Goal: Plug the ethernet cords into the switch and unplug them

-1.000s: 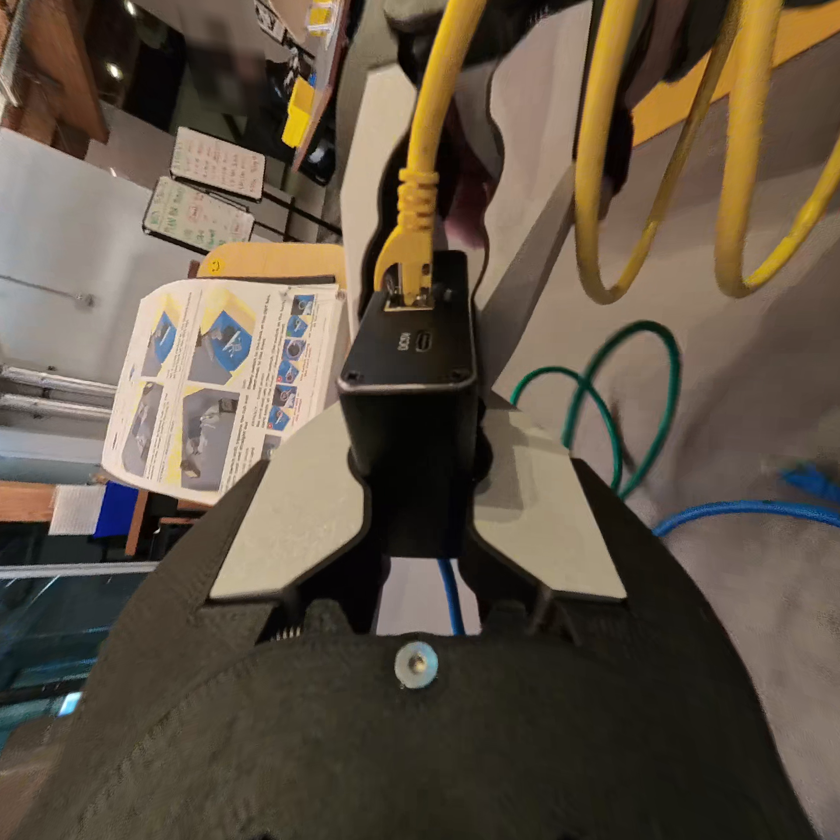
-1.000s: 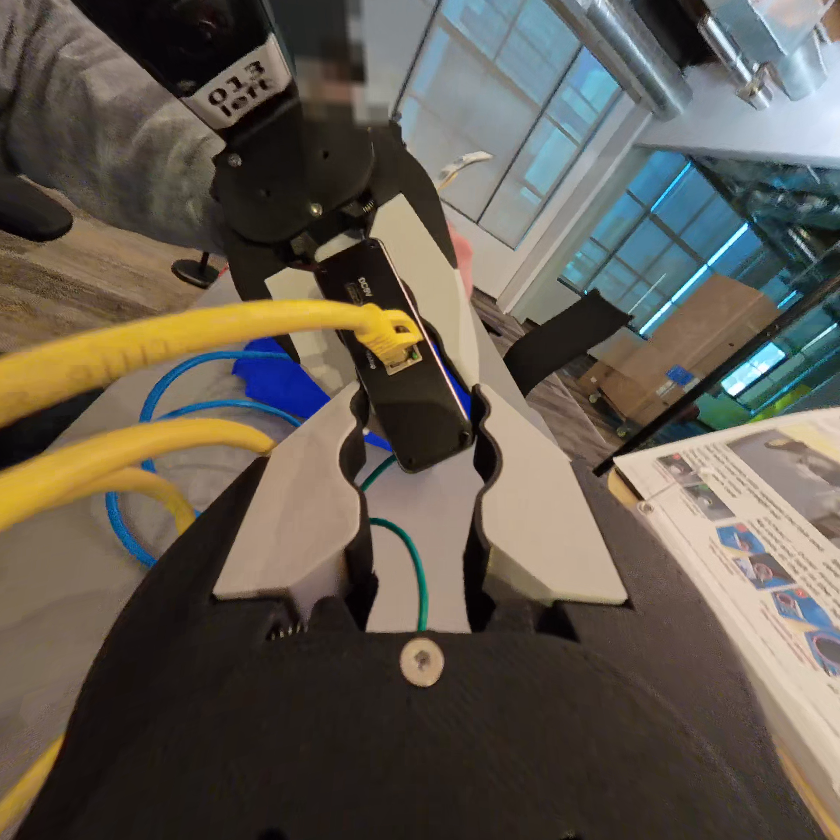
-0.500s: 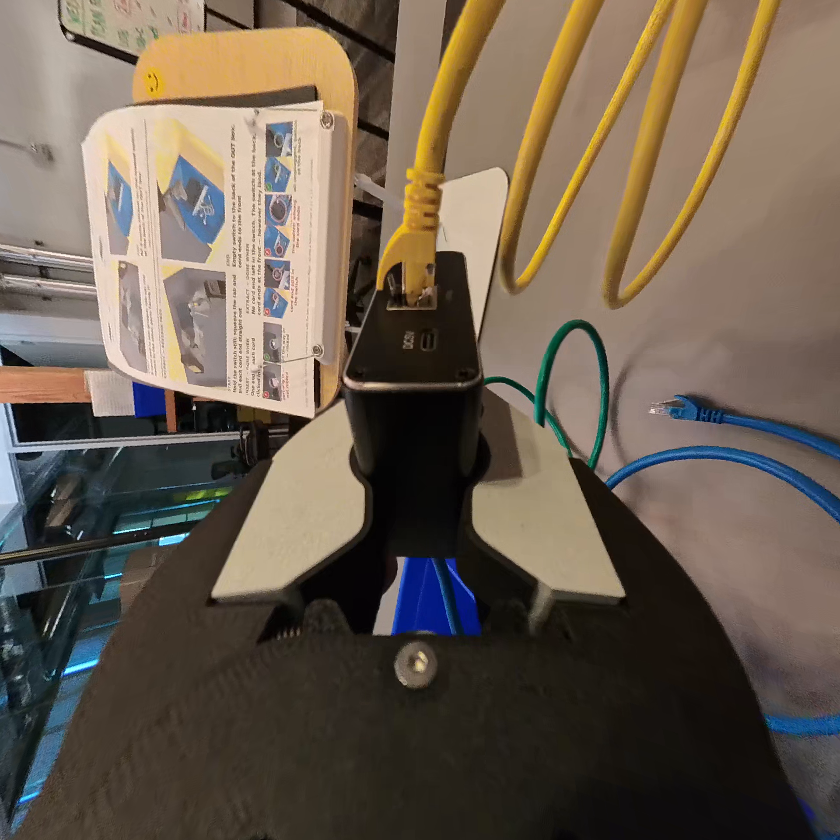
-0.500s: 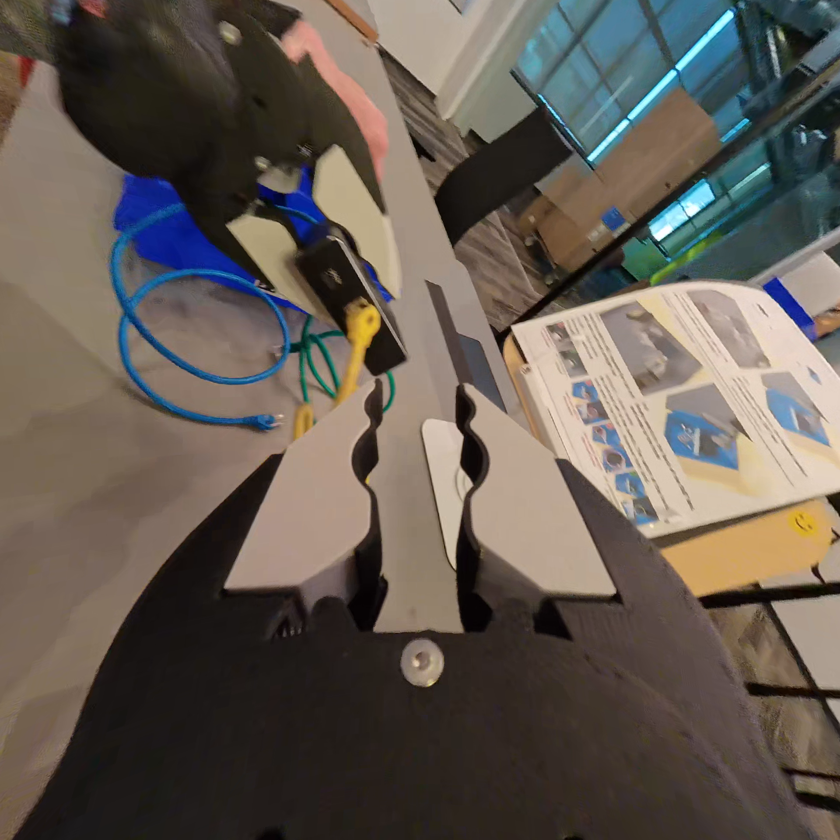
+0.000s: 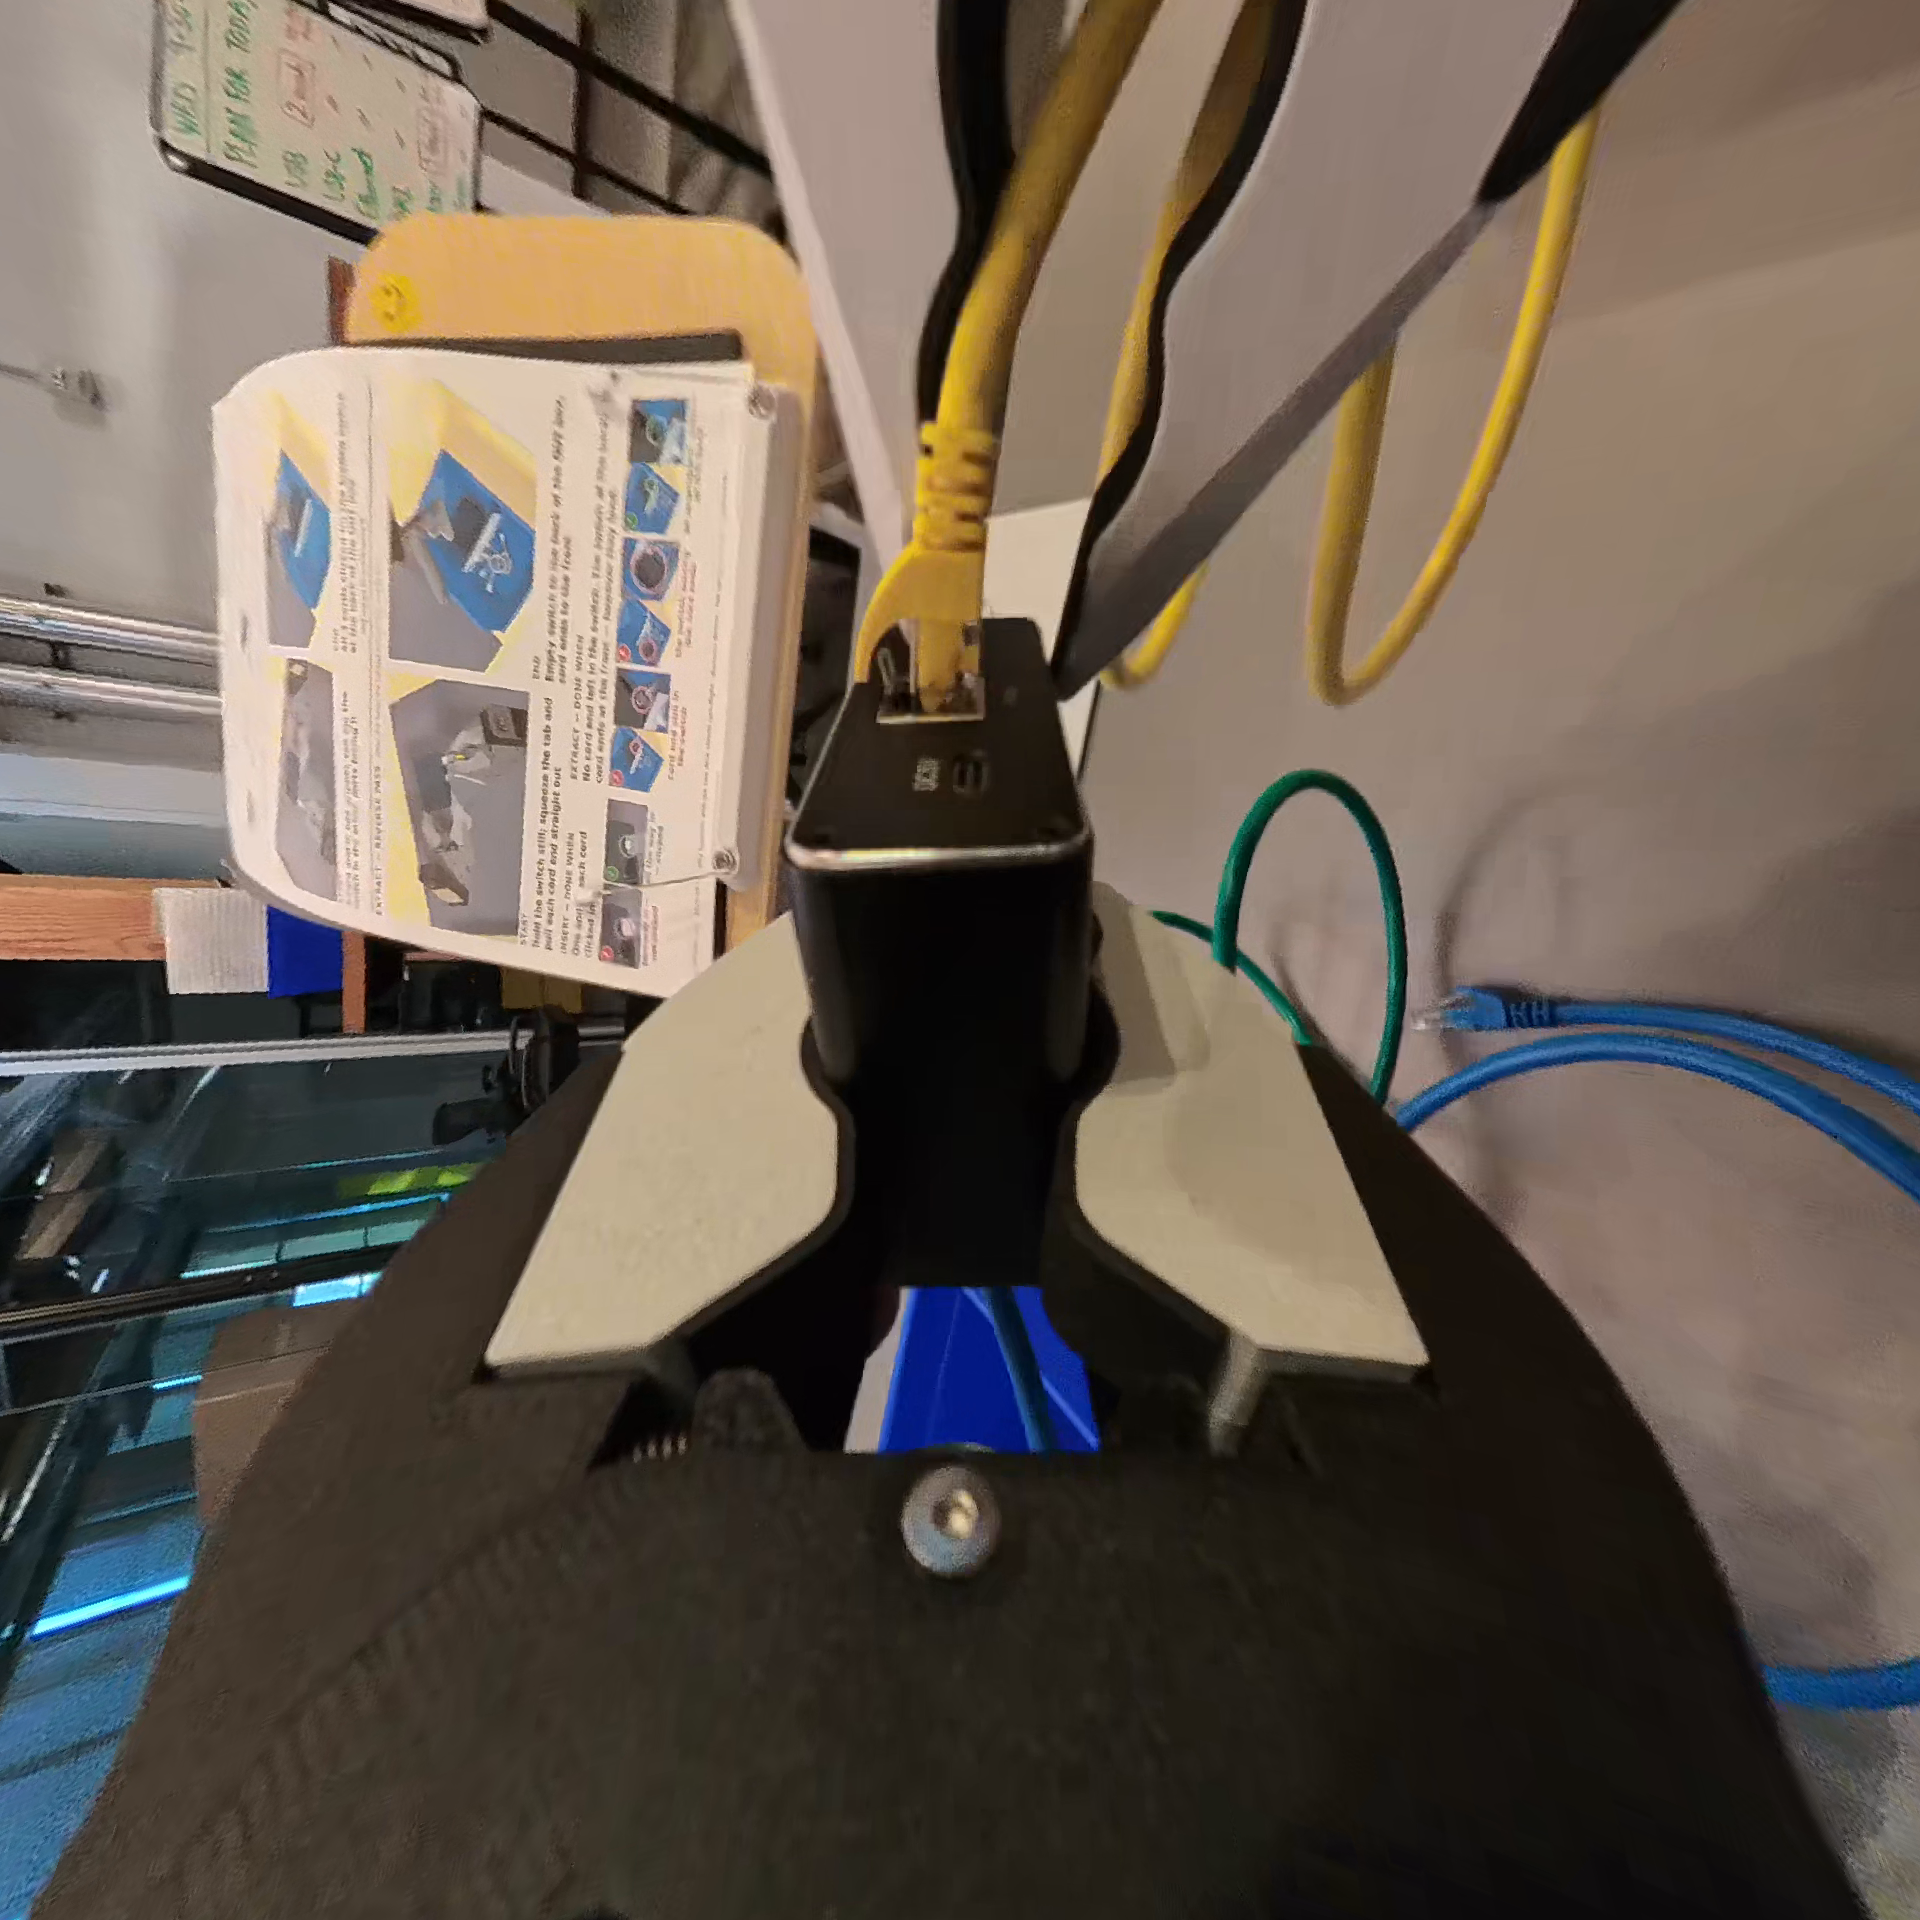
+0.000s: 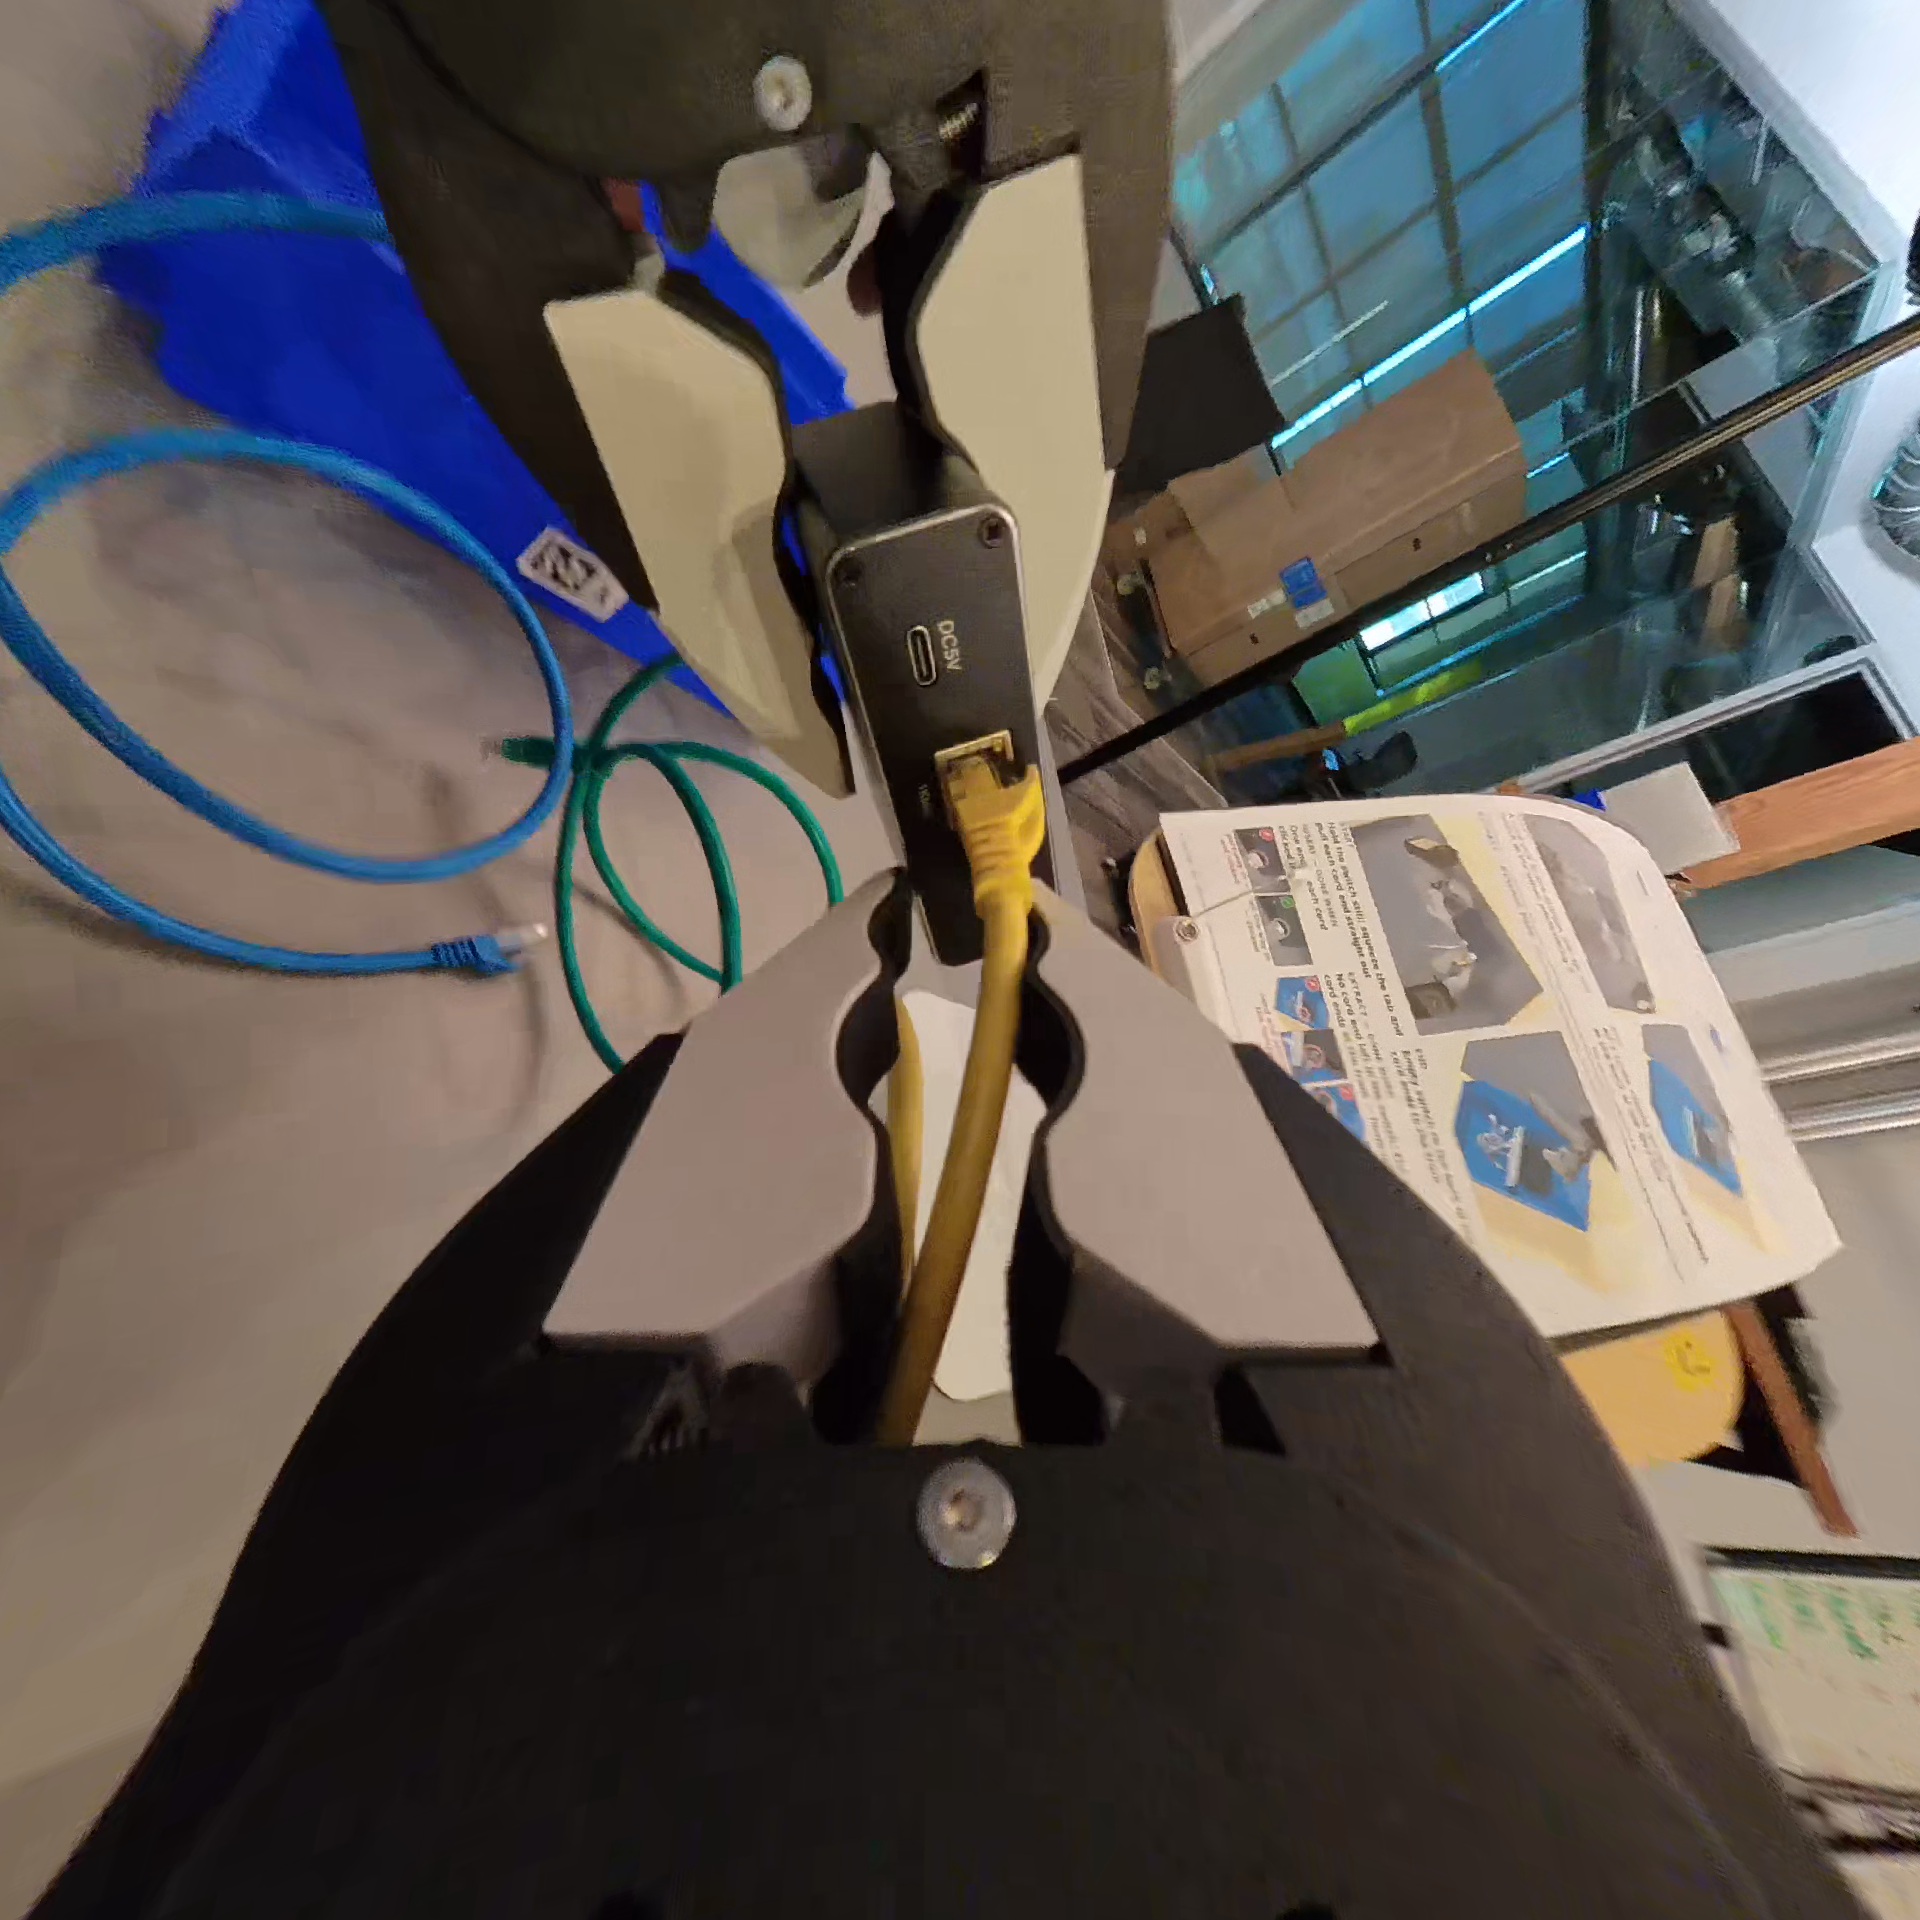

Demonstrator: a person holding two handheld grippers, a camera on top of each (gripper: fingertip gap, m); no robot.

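My left gripper (image 5: pixel 945 997) is shut on the black switch (image 5: pixel 940 935) and holds it above the grey table. A yellow ethernet cord (image 5: pixel 951 540) is plugged into the port on the switch's end face. In the right wrist view the switch (image 6: pixel 925 582) hangs from the left gripper (image 6: pixel 925 707) with the yellow plug (image 6: pixel 992 810) seated in it. My right gripper (image 6: pixel 966 914) is open, its jaws on either side of the yellow cord (image 6: pixel 982 1091) just behind the plug. Its fingers (image 5: pixel 1226 488) flank the cord in the left wrist view.
A loose blue cord (image 6: pixel 312 862) and a green cord (image 6: pixel 644 831) lie on the grey table (image 6: pixel 260 1143). A blue bin (image 6: pixel 343 343) stands behind them. A printed instruction sheet (image 6: pixel 1507 1039) on a wooden board stands at the table's edge. Yellow cord loops (image 5: pixel 1455 520) hang nearby.
My right gripper has come back in from the side and now straddles the yellow cord below the plug. My left gripper still holds the switch with the cord plugged in.
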